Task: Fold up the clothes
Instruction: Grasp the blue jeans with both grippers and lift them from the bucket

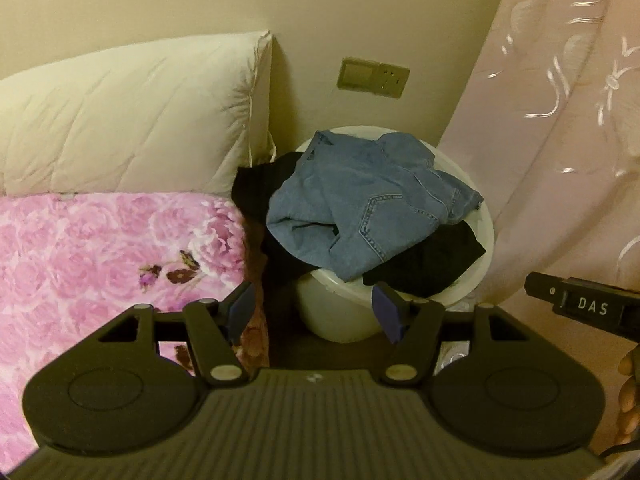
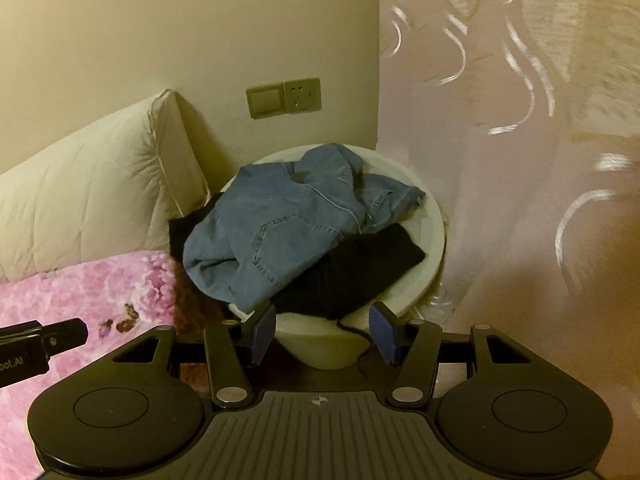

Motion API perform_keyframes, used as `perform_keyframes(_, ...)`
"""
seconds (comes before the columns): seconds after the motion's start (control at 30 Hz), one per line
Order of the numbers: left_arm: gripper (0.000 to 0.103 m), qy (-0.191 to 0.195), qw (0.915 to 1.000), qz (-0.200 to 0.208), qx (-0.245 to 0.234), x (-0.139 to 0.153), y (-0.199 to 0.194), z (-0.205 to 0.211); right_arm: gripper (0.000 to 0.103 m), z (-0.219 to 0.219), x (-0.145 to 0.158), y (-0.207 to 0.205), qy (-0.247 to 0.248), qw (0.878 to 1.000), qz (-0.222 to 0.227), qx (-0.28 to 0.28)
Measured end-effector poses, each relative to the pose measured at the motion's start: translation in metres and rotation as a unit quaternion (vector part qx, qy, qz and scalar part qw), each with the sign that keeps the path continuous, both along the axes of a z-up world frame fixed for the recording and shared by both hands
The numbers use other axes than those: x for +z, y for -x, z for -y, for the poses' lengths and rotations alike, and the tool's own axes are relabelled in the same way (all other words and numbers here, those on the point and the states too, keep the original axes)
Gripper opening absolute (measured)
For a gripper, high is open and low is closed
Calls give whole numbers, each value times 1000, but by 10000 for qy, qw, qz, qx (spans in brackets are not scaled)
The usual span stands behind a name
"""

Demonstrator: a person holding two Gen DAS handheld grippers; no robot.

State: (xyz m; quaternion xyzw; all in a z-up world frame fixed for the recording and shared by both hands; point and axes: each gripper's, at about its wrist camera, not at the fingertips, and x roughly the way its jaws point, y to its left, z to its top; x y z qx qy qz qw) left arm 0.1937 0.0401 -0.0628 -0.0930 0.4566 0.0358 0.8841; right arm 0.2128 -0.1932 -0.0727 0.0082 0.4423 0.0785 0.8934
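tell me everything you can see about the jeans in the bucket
The jeans are light blue denim, crumpled in a loose heap on top of the white bucket beside the bed. A back pocket with orange stitching faces up. They lie on black clothing and spill over the bucket's near rim. Neither gripper touches them.

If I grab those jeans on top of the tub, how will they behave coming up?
The jeans lie crumpled, so they will probably hang floppy and unfurl. Denim looks thick, likely heavyish. They overlap the black garment, which may drag along; the white tub could shift.
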Motion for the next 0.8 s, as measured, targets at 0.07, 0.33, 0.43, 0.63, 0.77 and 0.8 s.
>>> perform_keyframes(0.07,61,49,9999,-83,36,-5,-19,3,56,0,-2,-17,-2,10000,-27,87)
perform_keyframes(0.33,61,597,9968,-393,357,-38,-84,5,56,5,-28,-93,1,9990,-358,252)
perform_keyframes(0.43,60,819,9935,-436,655,-57,-103,-1,56,7,-43,-120,-38,9982,-494,327)
perform_keyframes(0.63,59,778,9892,-856,895,-101,-137,-2,56,16,-85,-169,36,9960,-800,392)
perform_keyframes(0.77,59,1144,9853,-1011,765,-133,-155,1,56,26,-111,-198,-54,9949,-924,405)
perform_keyframes(0.8,59,1269,9839,-1030,725,-141,-159,2,56,28,-117,-205,-71,9946,-950,404)
